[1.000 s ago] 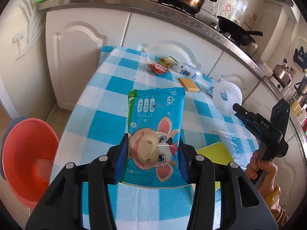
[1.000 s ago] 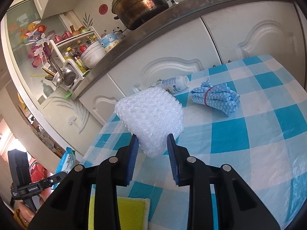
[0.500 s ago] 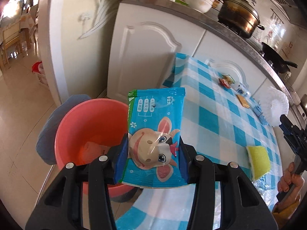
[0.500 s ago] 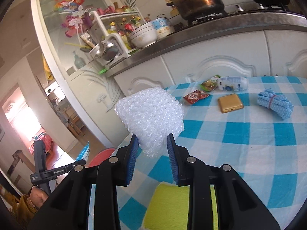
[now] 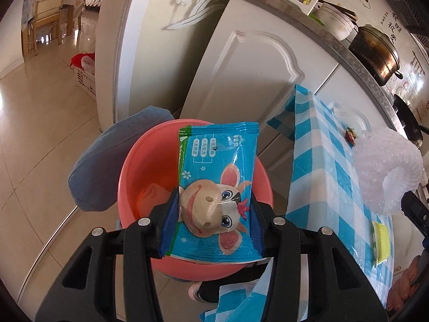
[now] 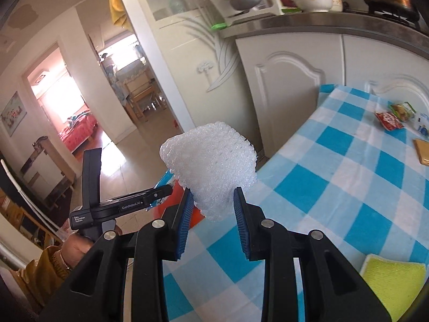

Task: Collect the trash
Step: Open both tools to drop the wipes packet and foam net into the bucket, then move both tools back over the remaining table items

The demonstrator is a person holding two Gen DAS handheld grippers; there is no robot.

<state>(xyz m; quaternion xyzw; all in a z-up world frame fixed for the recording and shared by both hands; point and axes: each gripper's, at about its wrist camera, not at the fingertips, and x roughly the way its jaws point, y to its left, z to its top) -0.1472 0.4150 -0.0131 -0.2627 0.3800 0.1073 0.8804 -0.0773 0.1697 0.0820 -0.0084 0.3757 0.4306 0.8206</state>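
Left tongs (image 5: 214, 222) pinch a blue wet-wipe packet (image 5: 218, 185) printed with a cartoon cow, holding it by its lower half directly above a salmon-pink plastic basin (image 5: 128, 177) that sits on the floor. Something orange already lies in the bottom of that basin, to the left of the packet. Right tongs (image 6: 211, 214) pinch a white foam-net sleeve (image 6: 210, 166) at its lower end, holding it in the air over the near edge of a table with a blue-and-white check cloth (image 6: 335, 187); the basin shows only as a red sliver just beyond their left jaw. Neither piece has been dropped yet. Farther out to the right of the right tongs, a red snack wrapper (image 6: 388, 120), a green wrapper (image 6: 402, 110) and a flat tan packet (image 6: 423, 151) remain on the cloth, so more collecting looks likely. A yellow sponge (image 6: 394, 281) lies close by on the right.
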